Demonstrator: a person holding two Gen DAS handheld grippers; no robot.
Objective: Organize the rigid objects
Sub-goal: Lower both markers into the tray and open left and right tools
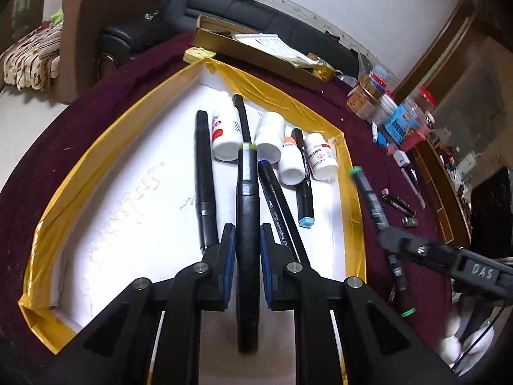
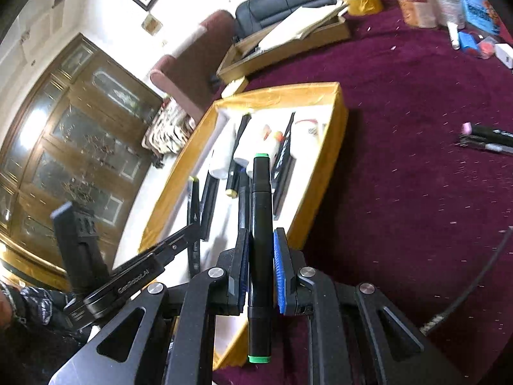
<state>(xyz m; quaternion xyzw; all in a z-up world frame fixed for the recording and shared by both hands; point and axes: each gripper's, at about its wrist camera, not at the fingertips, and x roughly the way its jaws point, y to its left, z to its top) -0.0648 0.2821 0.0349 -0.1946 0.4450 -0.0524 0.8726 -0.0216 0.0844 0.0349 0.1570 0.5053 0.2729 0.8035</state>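
Note:
My left gripper point(image 1: 247, 240) is shut on a black marker with a yellow-green tip point(image 1: 247, 192), held over the white floor of a yellow-taped tray point(image 1: 348, 173). Inside the tray lie several black markers point(image 1: 203, 176) and several white bottles point(image 1: 224, 131). My right gripper point(image 2: 260, 256) is shut on a black marker with green ends point(image 2: 260, 224), just over the tray's near right rim point(image 2: 323, 173). In the left wrist view the right gripper point(image 1: 389, 240) and its green-ended marker point(image 1: 372, 195) hang outside the tray's right rim. The left gripper point(image 2: 194, 224) shows at lower left in the right wrist view.
The tray sits on a maroon tablecloth point(image 2: 400, 192). More markers point(image 2: 487, 138) lie loose on the cloth. A cardboard box point(image 1: 256, 51) with papers, a tape roll point(image 2: 364, 1) and several jars and packets point(image 1: 388, 109) stand at the table's far side. A black sofa point(image 1: 224, 9) is behind.

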